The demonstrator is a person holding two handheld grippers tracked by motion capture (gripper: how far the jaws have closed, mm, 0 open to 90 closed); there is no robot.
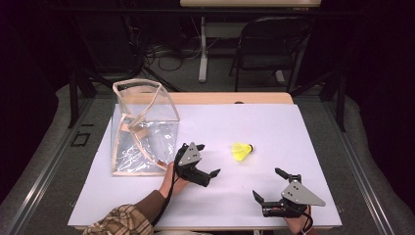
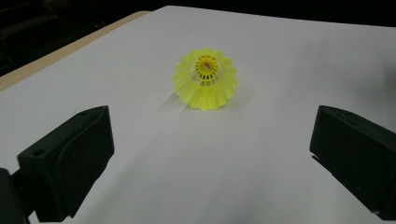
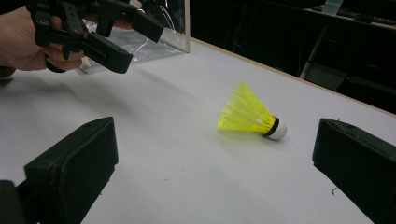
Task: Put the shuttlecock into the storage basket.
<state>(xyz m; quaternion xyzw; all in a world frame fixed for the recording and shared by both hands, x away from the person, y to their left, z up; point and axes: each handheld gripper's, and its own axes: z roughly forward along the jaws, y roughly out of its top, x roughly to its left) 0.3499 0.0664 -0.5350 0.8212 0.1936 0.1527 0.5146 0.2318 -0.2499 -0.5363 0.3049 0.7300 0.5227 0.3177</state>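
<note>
Currently, the yellow shuttlecock (image 1: 242, 151) lies on its side on the white tabletop (image 1: 303, 132), untouched. Left gripper (image 1: 203, 166) faces its open skirt, fingers apart. Right gripper (image 1: 269, 185) sits nearer the person, fingers apart. A clear bag (image 1: 144, 127) stands left.

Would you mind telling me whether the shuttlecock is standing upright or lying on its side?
On its side. The shuttlecock lies on the white table, its white tip pointing sideways and its yellow skirt resting against the surface.
</note>
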